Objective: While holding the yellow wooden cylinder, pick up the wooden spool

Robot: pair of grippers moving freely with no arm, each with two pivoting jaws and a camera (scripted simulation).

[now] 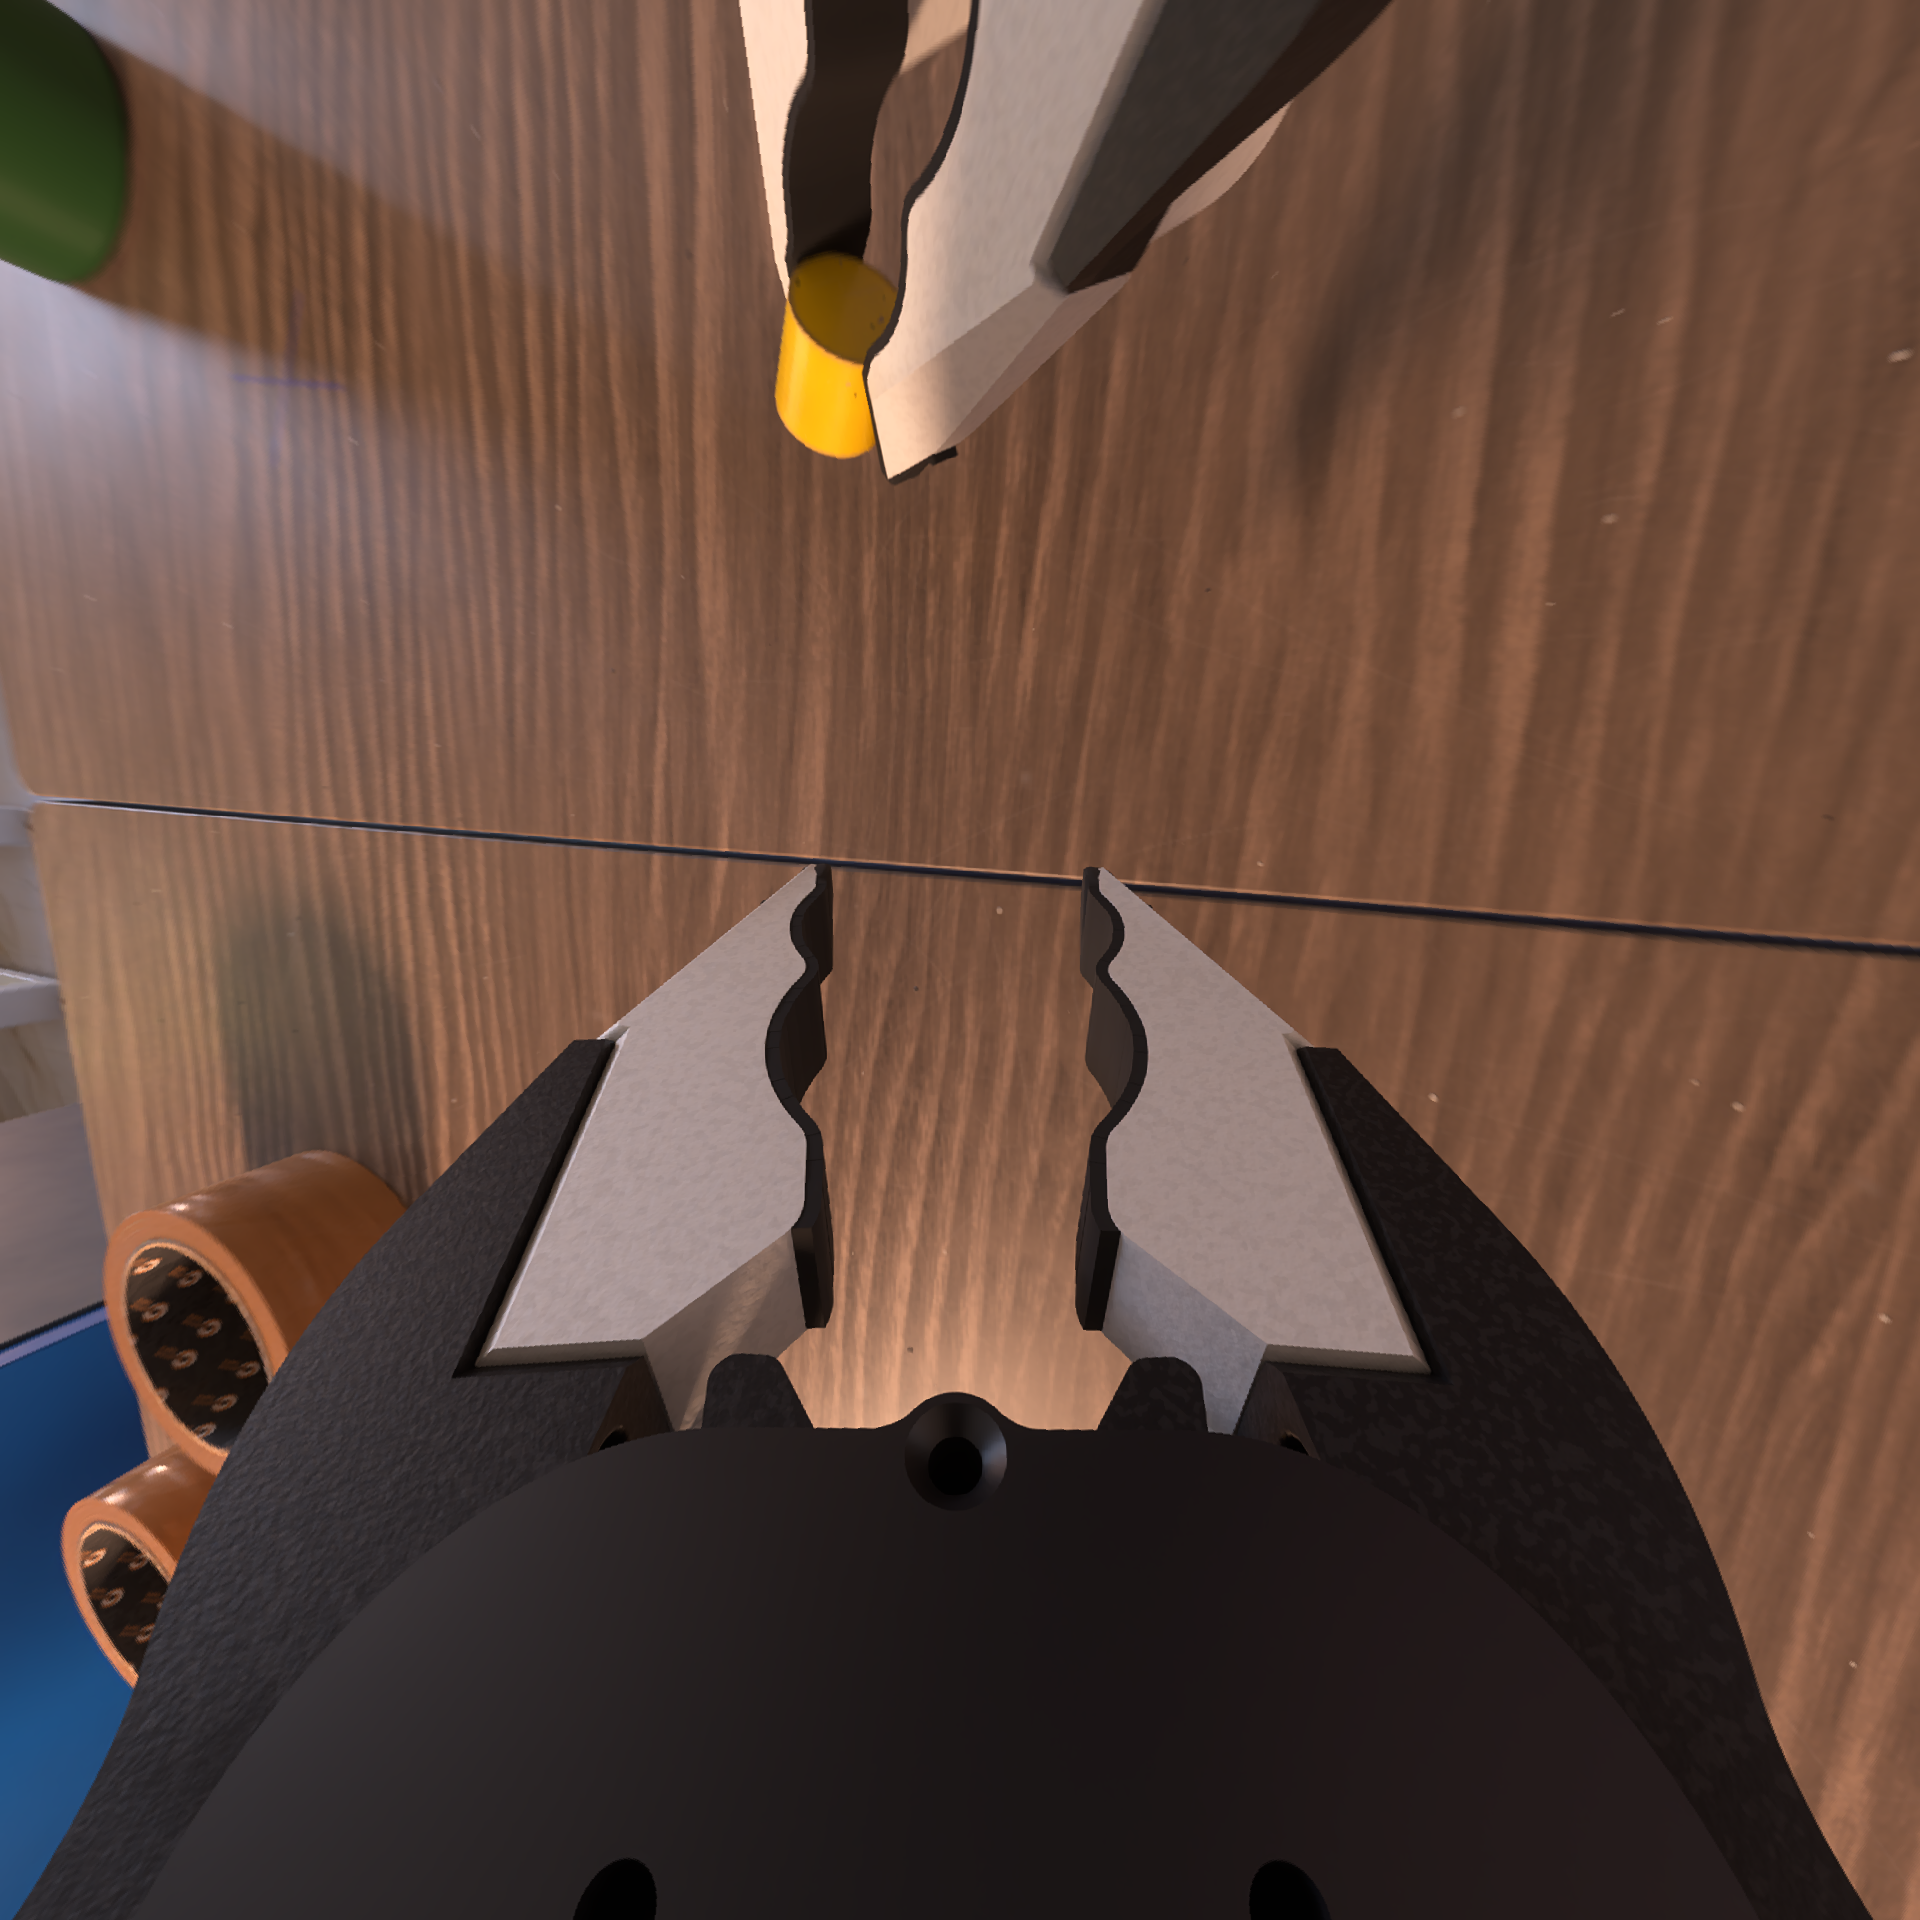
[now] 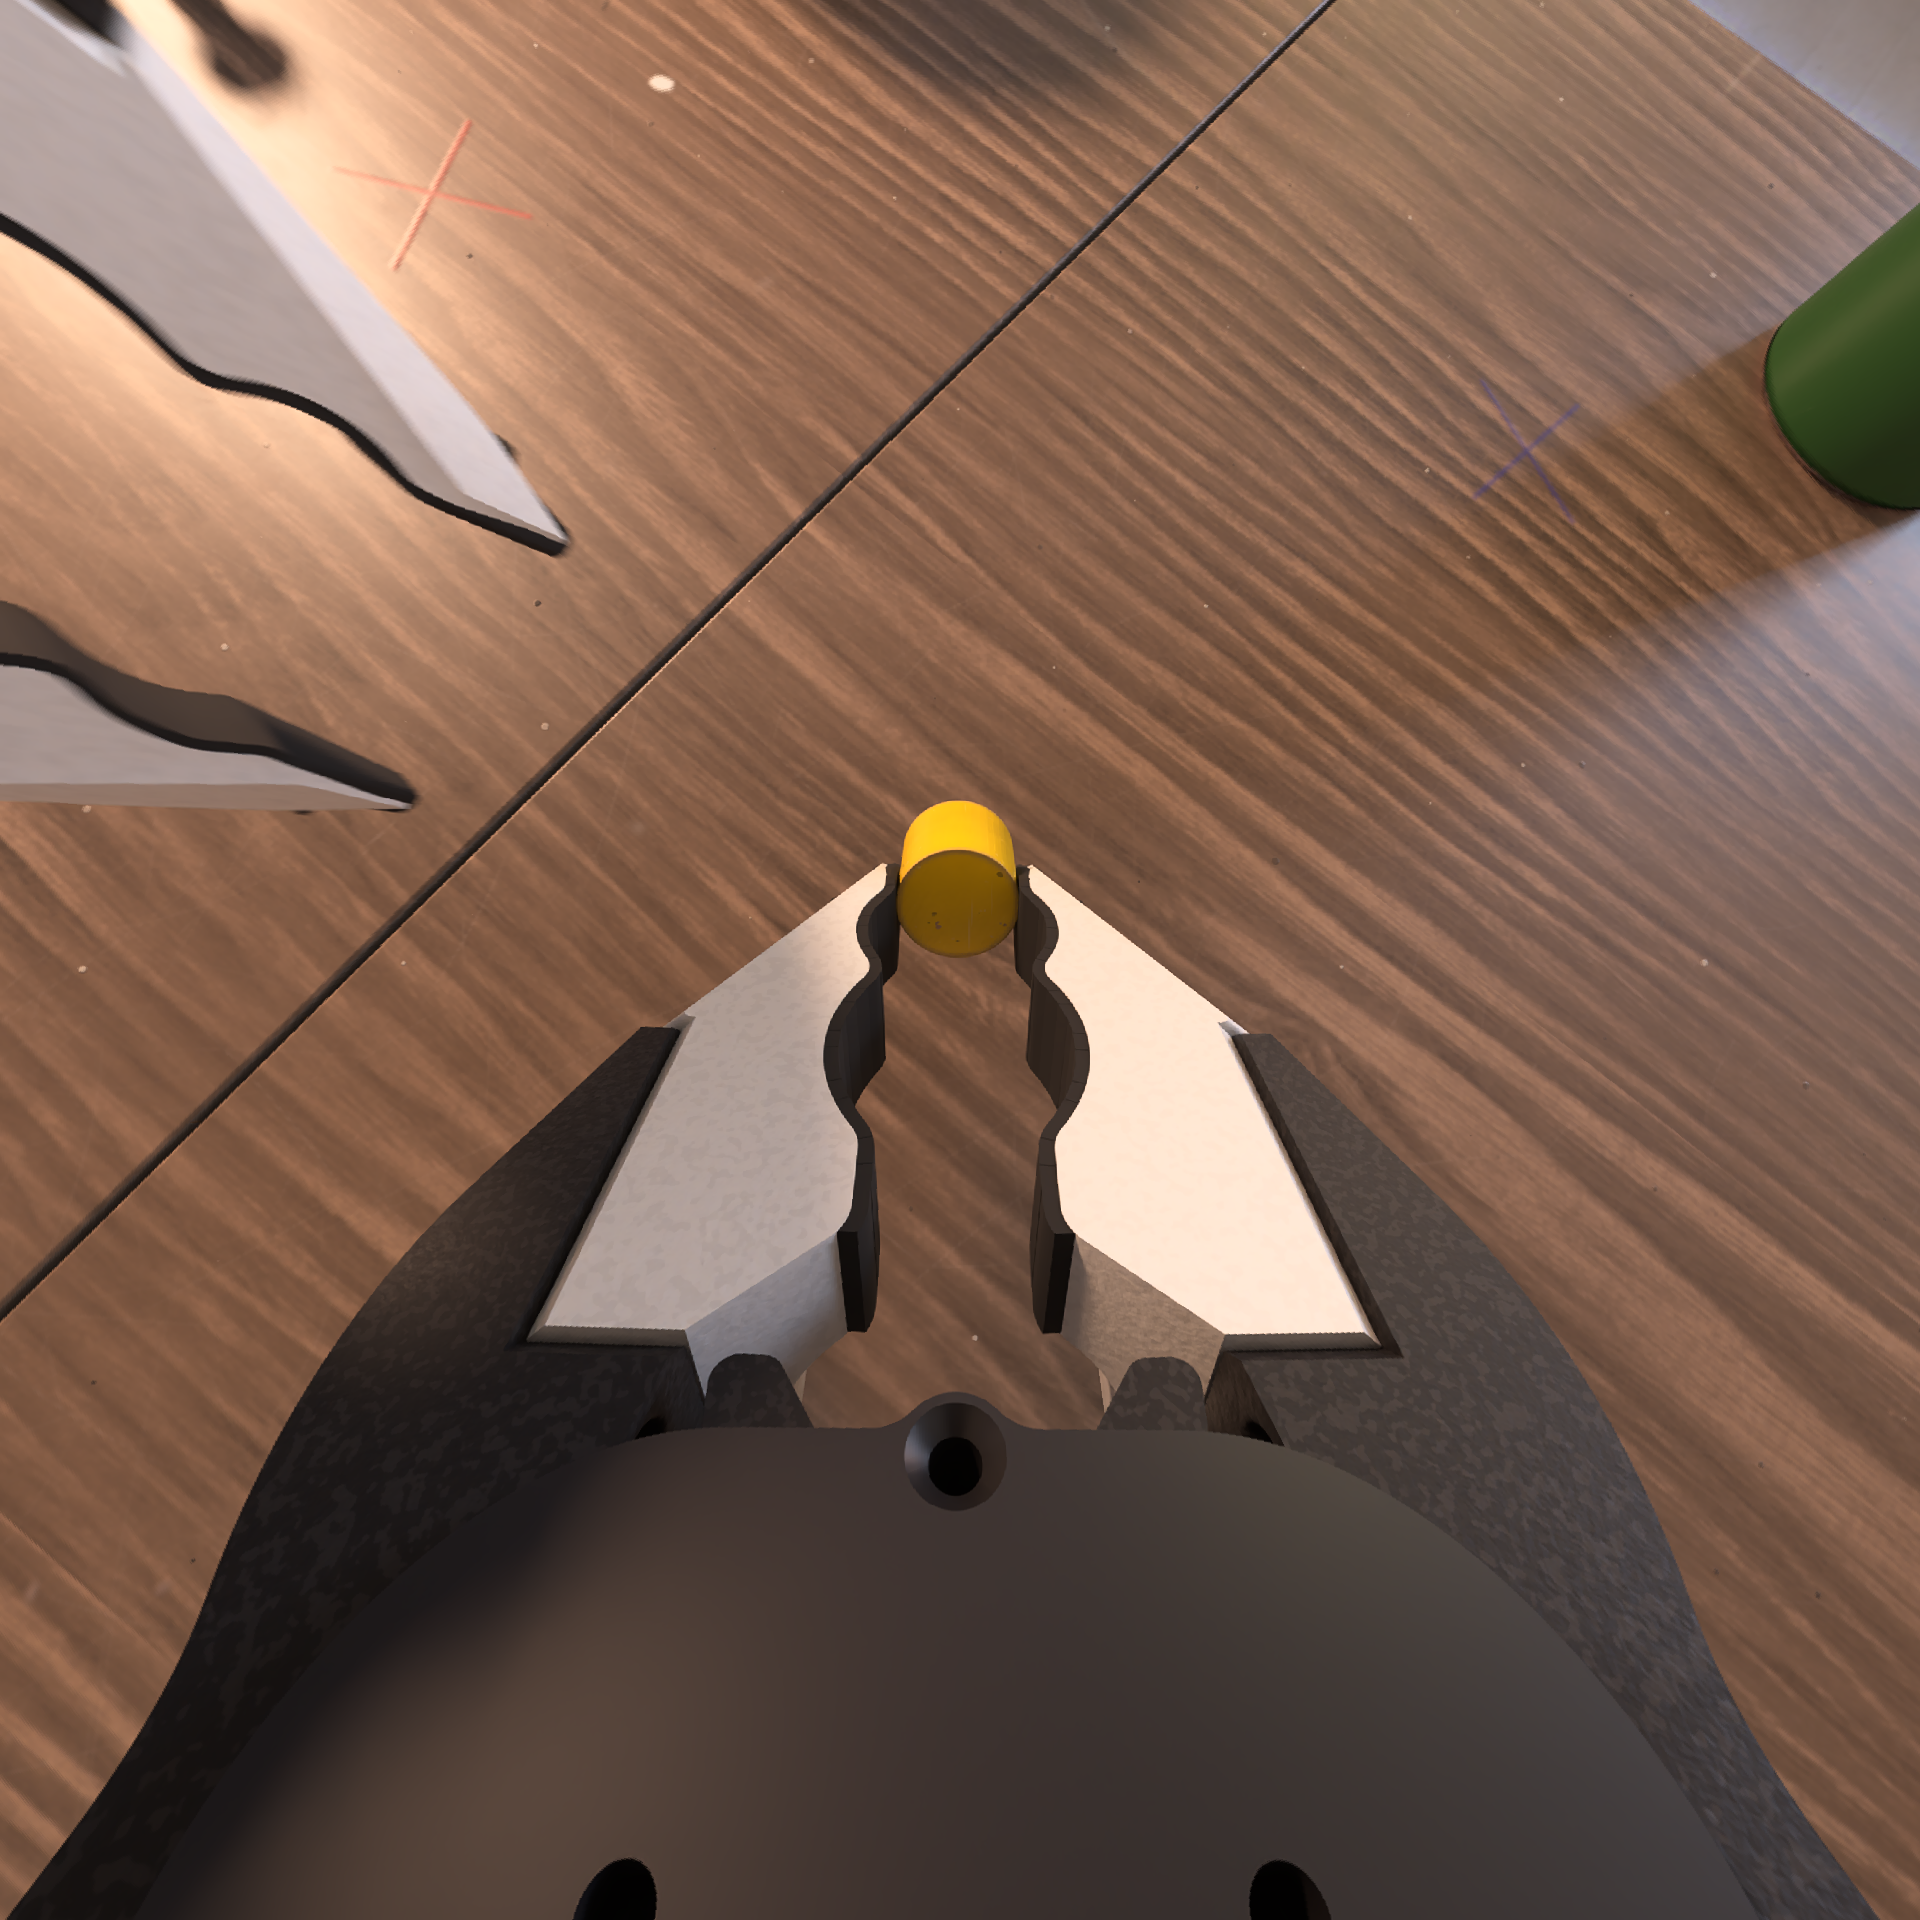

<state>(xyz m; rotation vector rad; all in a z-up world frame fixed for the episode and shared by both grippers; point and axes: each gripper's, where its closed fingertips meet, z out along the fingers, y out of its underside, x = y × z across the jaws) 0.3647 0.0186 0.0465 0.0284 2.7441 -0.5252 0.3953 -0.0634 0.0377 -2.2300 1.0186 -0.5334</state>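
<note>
left tool [image 1: 956, 883]: black textured body | white fingers | wavy black pads | centre screw

The table [image 2: 1299, 727] is dark brown wood-look veneer with fine streaked grain and a soft sheen, split by a thin dark seam. The yellow cylinder [image 2: 956, 902] looks like painted wood, matt, with a few dark specks. Around it, the fingers [image 2: 769, 1049] are pale, finely mottled and matt, set in rough black textured plastic. Beyond the seam from the cylinder, two orange tape rolls [image 1: 223, 1294] look smooth and slightly glossy. The green cylinder [image 2: 1860, 374] is smooth, satin
</note>
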